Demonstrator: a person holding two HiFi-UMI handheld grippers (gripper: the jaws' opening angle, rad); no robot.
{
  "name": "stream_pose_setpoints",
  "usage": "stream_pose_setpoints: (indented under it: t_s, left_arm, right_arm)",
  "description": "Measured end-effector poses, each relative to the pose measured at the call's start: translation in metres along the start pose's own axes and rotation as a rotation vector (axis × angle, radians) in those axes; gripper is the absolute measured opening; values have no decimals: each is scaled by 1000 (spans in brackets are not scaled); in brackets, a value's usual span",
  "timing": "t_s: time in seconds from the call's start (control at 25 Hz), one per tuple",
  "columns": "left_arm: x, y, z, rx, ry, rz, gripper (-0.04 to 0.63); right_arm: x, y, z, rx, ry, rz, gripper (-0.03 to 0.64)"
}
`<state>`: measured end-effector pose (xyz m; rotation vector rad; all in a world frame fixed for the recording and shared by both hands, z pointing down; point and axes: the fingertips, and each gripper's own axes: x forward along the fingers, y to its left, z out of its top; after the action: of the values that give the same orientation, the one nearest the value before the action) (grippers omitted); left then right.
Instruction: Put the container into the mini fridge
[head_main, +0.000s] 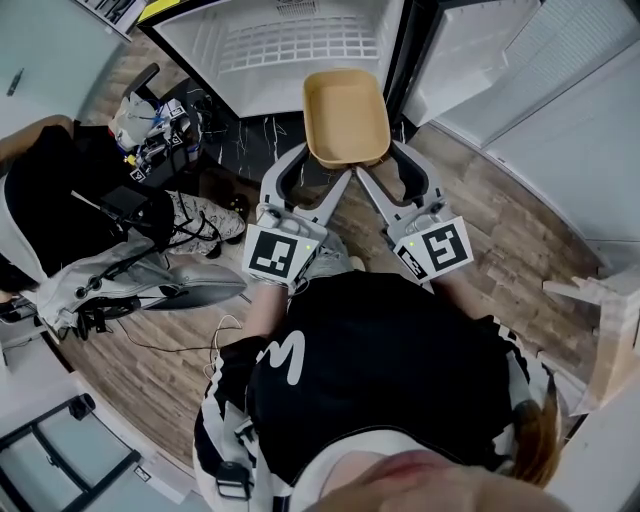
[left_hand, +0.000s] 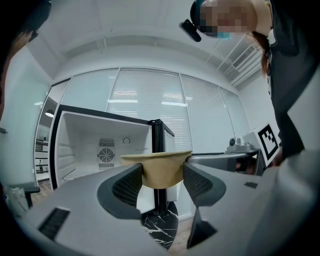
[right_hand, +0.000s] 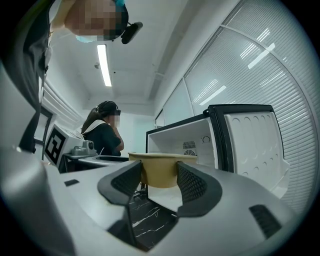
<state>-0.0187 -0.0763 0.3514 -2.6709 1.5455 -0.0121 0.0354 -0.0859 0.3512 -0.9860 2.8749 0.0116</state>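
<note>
An empty tan container (head_main: 346, 115) is held level in front of the open mini fridge (head_main: 290, 45). My left gripper (head_main: 322, 168) is shut on its near left edge and my right gripper (head_main: 388, 165) is shut on its near right edge. In the left gripper view the container (left_hand: 159, 170) sits pinched between the two jaws, with the white fridge interior (left_hand: 100, 150) behind it to the left. In the right gripper view the container (right_hand: 160, 171) is likewise clamped, with the fridge opening (right_hand: 187, 145) just beyond it.
The fridge door (head_main: 470, 50) stands swung open to the right. A black marbled slab (head_main: 250, 140) lies under the fridge front. A person in black (head_main: 60, 190) sits at the left among cables and gear. A wooden piece (head_main: 612, 330) stands at the far right.
</note>
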Motion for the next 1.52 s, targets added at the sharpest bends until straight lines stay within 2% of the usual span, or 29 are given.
stream_pose_setpoints:
  t_s: [0.76, 1.2, 1.4, 1.52]
  left_arm:
    - [28, 42, -10, 11, -5, -30, 258]
    - [41, 62, -17, -7, 19, -41, 258]
    - [47, 72, -25, -14, 70, -42, 258]
    - [50, 79, -24, -14, 34, -41, 258]
  right_arm:
    - [43, -21, -10, 8, 18, -32, 232]
    - [64, -31, -17, 11, 36, -46, 232]
    - [74, -37, -20, 15, 38, -54, 232]
    - [80, -38, -21, 16, 42, -57, 232]
